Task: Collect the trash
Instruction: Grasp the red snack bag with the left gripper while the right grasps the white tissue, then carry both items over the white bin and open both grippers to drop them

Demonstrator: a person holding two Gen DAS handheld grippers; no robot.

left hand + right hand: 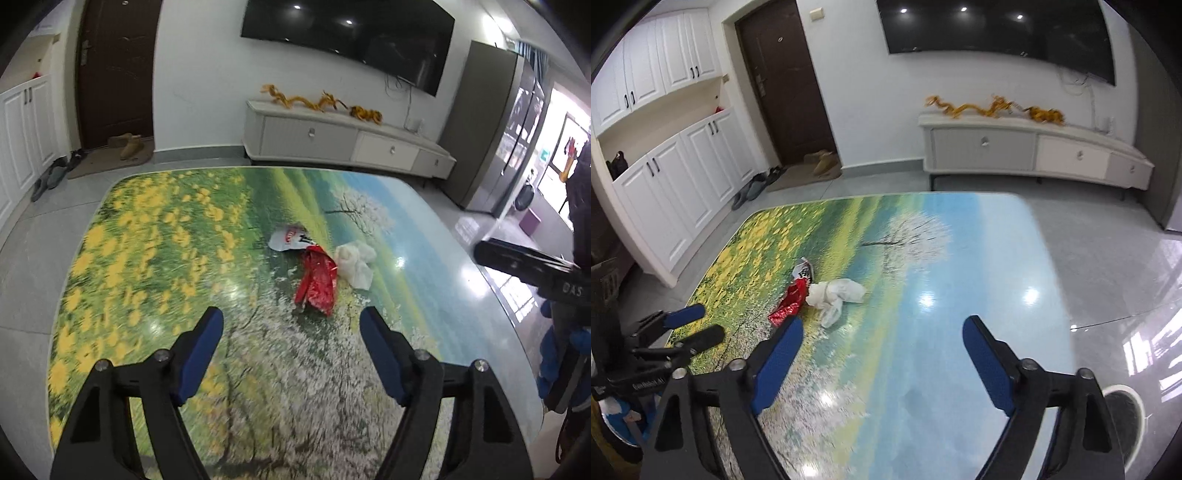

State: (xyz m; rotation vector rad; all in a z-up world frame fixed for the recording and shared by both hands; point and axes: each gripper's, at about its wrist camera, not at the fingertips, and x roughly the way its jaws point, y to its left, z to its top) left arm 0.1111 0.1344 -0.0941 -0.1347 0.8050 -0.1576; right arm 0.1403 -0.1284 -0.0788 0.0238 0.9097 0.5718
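The tabletop [155, 236] under my claws is smooth and glossy, a printed meadow picture that throws back the ceiling lights. The red wrapper [317, 283] looks like crinkled foil, shiny. Beside it the white bag [356, 262] is thin, soft, crumpled plastic, and the white packet [288, 238] is printed film. My left claw [291, 325] and right claw [882, 334] are matt black plastic with bare metal screw heads; the blue pads [775, 365] have a fine rough texture. The floor [1108, 266] is polished grey tile.

red wrapper [317, 282], white bag [355, 263], flower-meadow table [155, 236]
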